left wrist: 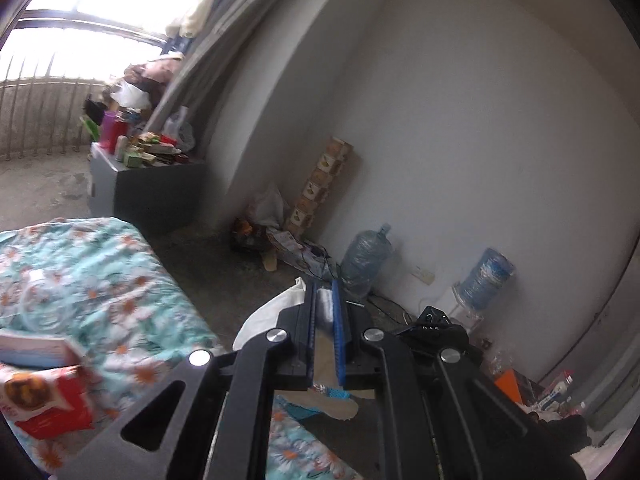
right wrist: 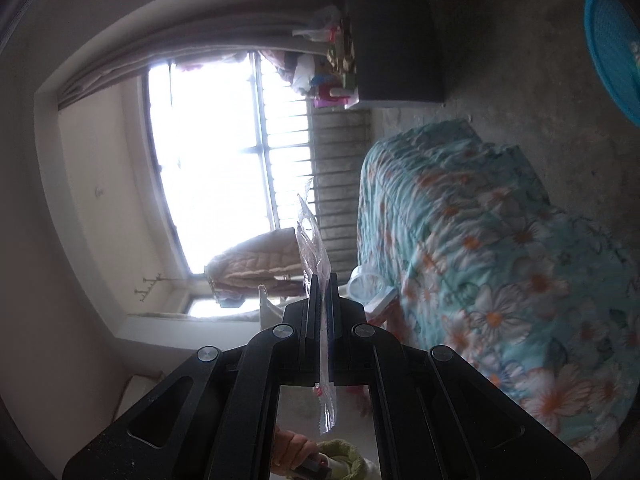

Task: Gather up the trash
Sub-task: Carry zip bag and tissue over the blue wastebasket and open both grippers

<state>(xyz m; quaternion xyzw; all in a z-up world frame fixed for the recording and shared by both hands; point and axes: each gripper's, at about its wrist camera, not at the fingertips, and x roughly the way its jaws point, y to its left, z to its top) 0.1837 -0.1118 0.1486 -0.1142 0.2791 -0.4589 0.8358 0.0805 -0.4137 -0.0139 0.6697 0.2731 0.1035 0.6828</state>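
Note:
My left gripper (left wrist: 325, 286) is shut on a thin white piece of trash (left wrist: 325, 305) that shows between its blue pads. A white sheet (left wrist: 276, 312) spreads out to the left behind the left finger; whether it belongs to the held piece I cannot tell. In the right wrist view, which is rolled sideways, my right gripper (right wrist: 322, 280) is shut on a clear plastic wrapper (right wrist: 312, 236). The wrapper sticks out past the fingertips and also hangs back behind the pads. More trash lies on the bed: a red packet (left wrist: 48, 404) and a flat box (left wrist: 32, 350).
A bed with a turquoise flowered cover (left wrist: 104, 280) (right wrist: 480, 248) fills one side. A grey cabinet (left wrist: 152, 192) piled with clutter stands by the window. Water bottles (left wrist: 366, 258) and boxes line the white wall. A blue basket (right wrist: 612, 44) sits on the concrete floor. A hand (right wrist: 294, 452) shows below.

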